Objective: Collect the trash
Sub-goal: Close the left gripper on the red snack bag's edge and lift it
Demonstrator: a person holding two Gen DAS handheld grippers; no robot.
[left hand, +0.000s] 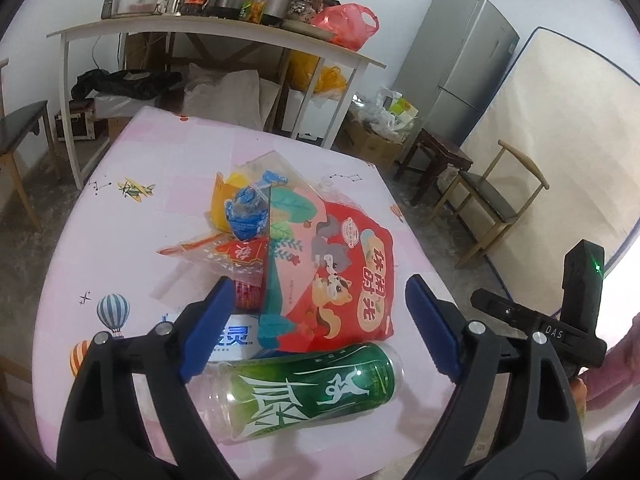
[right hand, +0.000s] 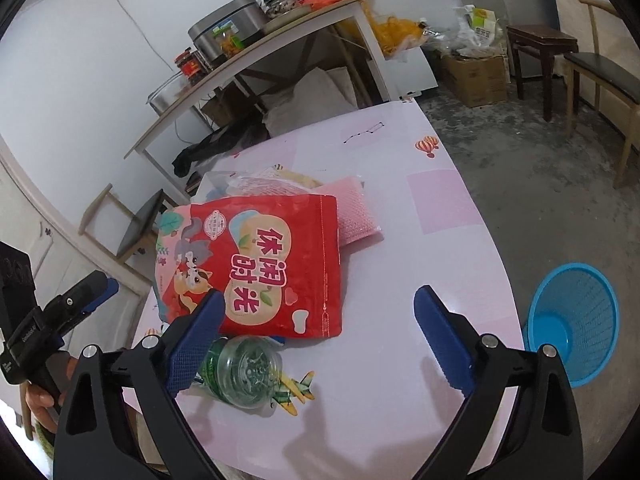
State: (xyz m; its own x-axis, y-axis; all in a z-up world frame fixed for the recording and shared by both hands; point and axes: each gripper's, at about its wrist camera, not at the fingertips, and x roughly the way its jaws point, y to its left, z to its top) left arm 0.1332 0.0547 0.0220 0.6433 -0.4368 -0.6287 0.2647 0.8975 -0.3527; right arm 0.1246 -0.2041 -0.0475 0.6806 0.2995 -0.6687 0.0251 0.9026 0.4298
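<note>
A heap of trash lies on the pink tablecloth [left hand: 120, 240]. It holds a red snack bag [left hand: 344, 264] [right hand: 264, 264], a green-labelled plastic bottle [left hand: 312, 388] [right hand: 240, 372] on its side, a crumpled blue wrapper [left hand: 248, 212], a yellow wrapper [left hand: 222, 200] and a white box [left hand: 236, 338]. A pink bubble pouch [right hand: 356, 212] lies behind the bag. My left gripper [left hand: 320, 292] stands open over the bag, and the bottle lies between its fingers without touching the pads. My right gripper [right hand: 320, 294] is open at the bag's near corner, its left fingertip [right hand: 212, 304] above the bottle's base.
A blue mesh wastebasket [right hand: 572, 320] stands on the floor off the table's right edge. Behind is a white side table [left hand: 216, 28] with a cooker and jars. Wooden chairs [left hand: 492, 200], a fridge [left hand: 460, 60], a stool and cardboard boxes ring the room.
</note>
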